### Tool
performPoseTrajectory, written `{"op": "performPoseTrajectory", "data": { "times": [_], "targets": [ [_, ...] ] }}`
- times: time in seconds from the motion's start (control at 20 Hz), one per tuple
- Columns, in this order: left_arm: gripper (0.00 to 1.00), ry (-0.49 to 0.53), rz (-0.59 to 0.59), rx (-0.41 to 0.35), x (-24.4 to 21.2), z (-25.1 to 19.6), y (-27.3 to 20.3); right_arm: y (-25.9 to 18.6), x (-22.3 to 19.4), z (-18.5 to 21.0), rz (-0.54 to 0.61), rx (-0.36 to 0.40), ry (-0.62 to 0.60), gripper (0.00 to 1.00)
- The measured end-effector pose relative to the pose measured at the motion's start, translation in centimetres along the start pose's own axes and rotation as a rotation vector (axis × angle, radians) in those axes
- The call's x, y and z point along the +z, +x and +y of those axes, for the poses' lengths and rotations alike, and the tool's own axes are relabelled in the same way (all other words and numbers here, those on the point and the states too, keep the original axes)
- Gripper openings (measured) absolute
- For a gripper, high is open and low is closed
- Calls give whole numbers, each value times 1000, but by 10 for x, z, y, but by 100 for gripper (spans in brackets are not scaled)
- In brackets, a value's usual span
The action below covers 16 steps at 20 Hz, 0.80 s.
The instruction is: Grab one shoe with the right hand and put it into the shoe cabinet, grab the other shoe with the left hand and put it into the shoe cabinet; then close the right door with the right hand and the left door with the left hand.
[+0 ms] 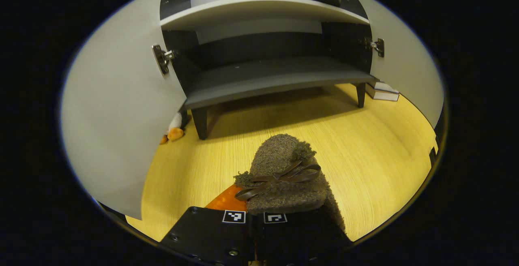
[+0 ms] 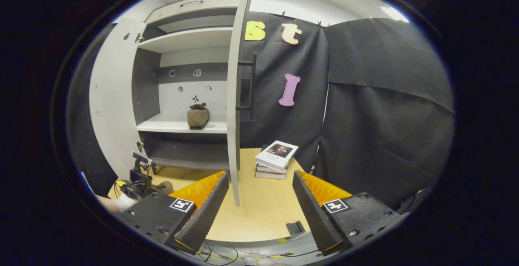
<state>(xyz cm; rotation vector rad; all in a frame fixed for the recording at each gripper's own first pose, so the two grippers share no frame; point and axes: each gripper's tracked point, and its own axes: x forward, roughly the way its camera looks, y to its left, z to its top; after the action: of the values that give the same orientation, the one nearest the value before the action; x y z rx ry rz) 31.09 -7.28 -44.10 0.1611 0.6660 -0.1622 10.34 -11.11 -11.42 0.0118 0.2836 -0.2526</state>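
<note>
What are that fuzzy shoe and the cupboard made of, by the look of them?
The shoe held in the left gripper looks like a nubbly, fleecy fabric, matte and brown, with a smooth bow that could be leather or imitation. The shoe cabinet looks like laminated board: flat, matte, pale doors and shelves with darker panels and small metal hinges. The exact core cannot be told.

The left gripper view is sitting low over the wooden floor (image 1: pixel 381 144), looking up and forward into the open shoe cabinet (image 1: pixel 267 75), close enough that the cabinet is spanning the upper half of the frame. The right gripper view is standing farther back and higher, facing the same cabinet (image 2: pixel 182 95) at centre left and the booth wall at right. Both are taking in the cabinet's shelves, the floor and, probably, the same stack of books (image 2: pixel 275 158) (image 1: pixel 382 91).
</note>
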Motion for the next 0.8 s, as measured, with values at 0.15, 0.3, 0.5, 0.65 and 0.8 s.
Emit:
{"op": "performPoseTrajectory", "data": {
  "times": [0.15,0.3,0.5,0.65,0.8],
  "targets": [
    [2,-61,-49,18,46,10,-32,-5,13,-2,-48,-7,4,100],
    [2,-81,-127,46,102,25,-66,-9,22,2,-76,16,26,100],
    [2,-115,-222,73,178,38,-99,-11,29,5,-95,47,50,100],
    [2,-139,-292,83,234,43,-110,-9,33,5,-105,66,64,100],
    [2,-145,-346,93,284,45,-105,-7,30,2,-99,79,81,100]
  ]
}}
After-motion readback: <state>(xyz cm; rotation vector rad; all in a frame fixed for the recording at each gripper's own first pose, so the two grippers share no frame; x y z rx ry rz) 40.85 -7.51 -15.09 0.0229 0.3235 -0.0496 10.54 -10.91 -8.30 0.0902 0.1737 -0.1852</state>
